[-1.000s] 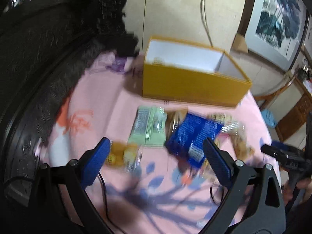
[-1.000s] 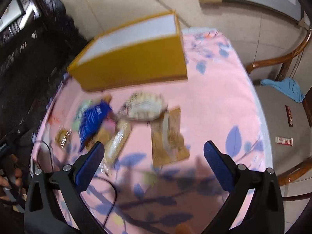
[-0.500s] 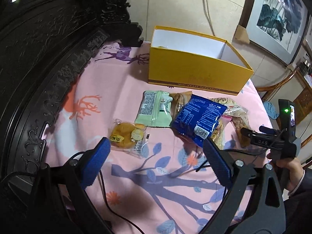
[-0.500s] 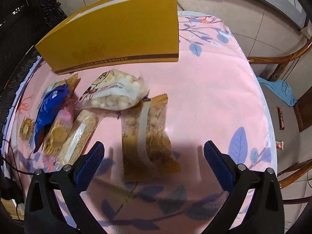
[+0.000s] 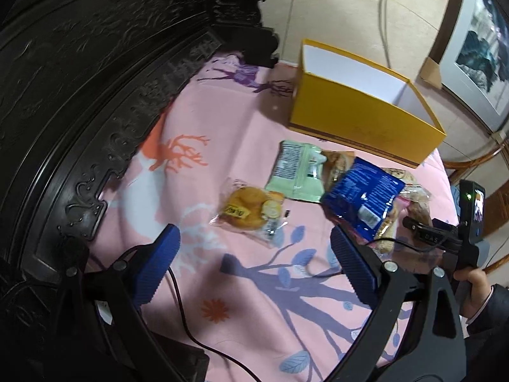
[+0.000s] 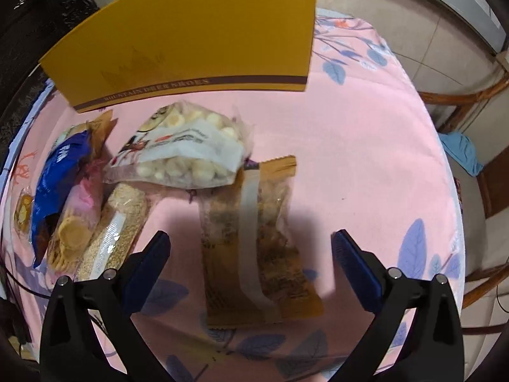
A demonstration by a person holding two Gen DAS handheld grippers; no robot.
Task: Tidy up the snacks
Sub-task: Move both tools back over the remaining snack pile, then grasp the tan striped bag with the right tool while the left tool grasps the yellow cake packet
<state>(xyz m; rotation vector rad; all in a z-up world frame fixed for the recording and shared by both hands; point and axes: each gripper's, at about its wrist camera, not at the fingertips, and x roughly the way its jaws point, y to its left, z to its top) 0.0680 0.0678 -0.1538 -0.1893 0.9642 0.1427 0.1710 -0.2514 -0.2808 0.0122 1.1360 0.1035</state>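
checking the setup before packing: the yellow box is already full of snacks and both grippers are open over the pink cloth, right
Not quite. The yellow box is not full: the left wrist view shows only its bare white inside, and the snacks lie on the pink cloth in front of it. The rest holds: the left gripper and right gripper are both open over the cloth.

Framed painting [image 5: 477, 54], blue cloth [image 6: 463, 152].
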